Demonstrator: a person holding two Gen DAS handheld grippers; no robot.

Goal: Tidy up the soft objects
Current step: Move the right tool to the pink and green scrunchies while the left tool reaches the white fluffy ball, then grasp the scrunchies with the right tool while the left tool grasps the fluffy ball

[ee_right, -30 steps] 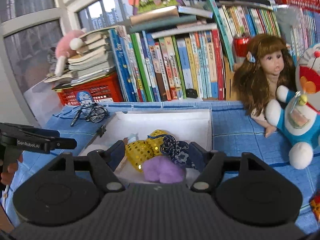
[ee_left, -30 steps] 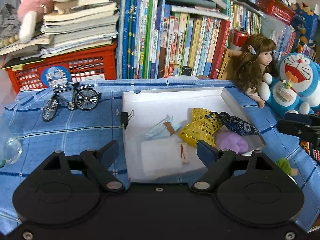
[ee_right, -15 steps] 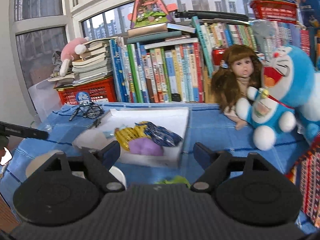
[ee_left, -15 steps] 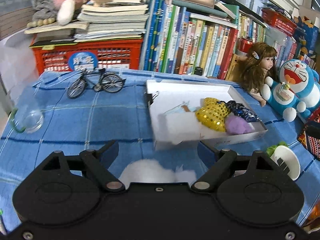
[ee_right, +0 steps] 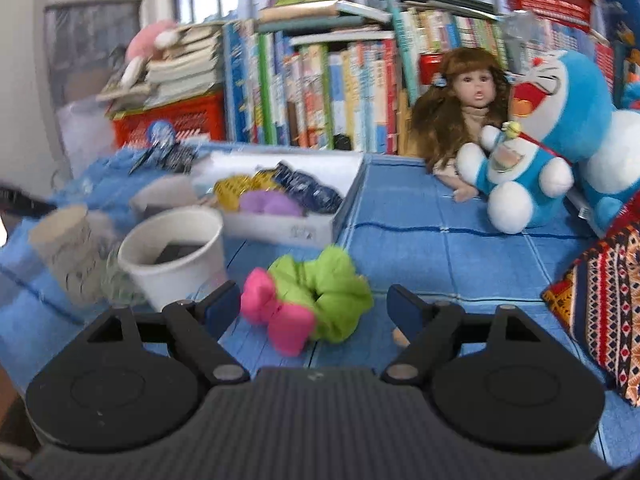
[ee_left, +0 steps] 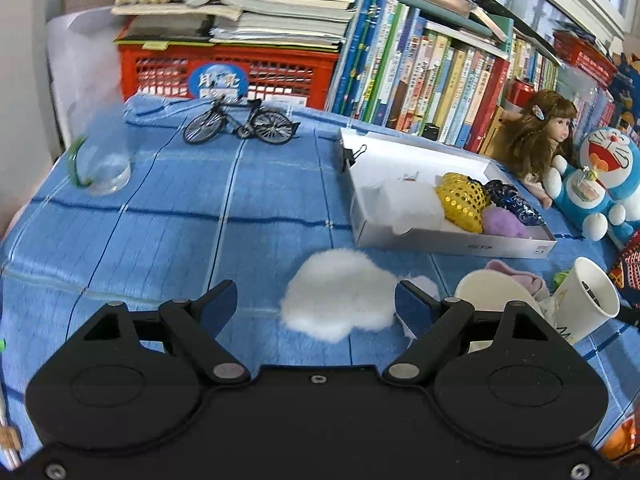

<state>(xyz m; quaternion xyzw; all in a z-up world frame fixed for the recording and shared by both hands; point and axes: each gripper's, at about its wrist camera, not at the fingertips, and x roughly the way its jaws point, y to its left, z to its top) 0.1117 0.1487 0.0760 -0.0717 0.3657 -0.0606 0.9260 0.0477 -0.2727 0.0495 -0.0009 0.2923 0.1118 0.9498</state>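
Note:
A white box [ee_left: 452,240] on the blue cloth holds a white cloth, a yellow sequin piece [ee_left: 460,200], a purple pad [ee_left: 504,222] and a dark blue patterned piece [ee_left: 516,202]. A white fluffy pad [ee_left: 336,294] lies on the cloth between the fingers of my open left gripper [ee_left: 316,308]. In the right wrist view my open right gripper [ee_right: 316,308] stands around a green scrunchie [ee_right: 332,284] with a pink bow [ee_right: 276,316]. The box also shows in the right wrist view [ee_right: 288,228].
Paper cups [ee_left: 584,304] and a pale cloth [ee_left: 516,276] lie right of the white pad. A glass [ee_left: 100,160] stands at the left and a toy bicycle [ee_left: 240,122] at the back. A doll [ee_right: 464,108], Doraemon plushes [ee_right: 560,140], books and a red basket [ee_left: 224,72] line the back.
Both grippers have pulled back from the box toward the table's near side. The white pad now lies between the left fingers and the green scrunchie between the right fingers.

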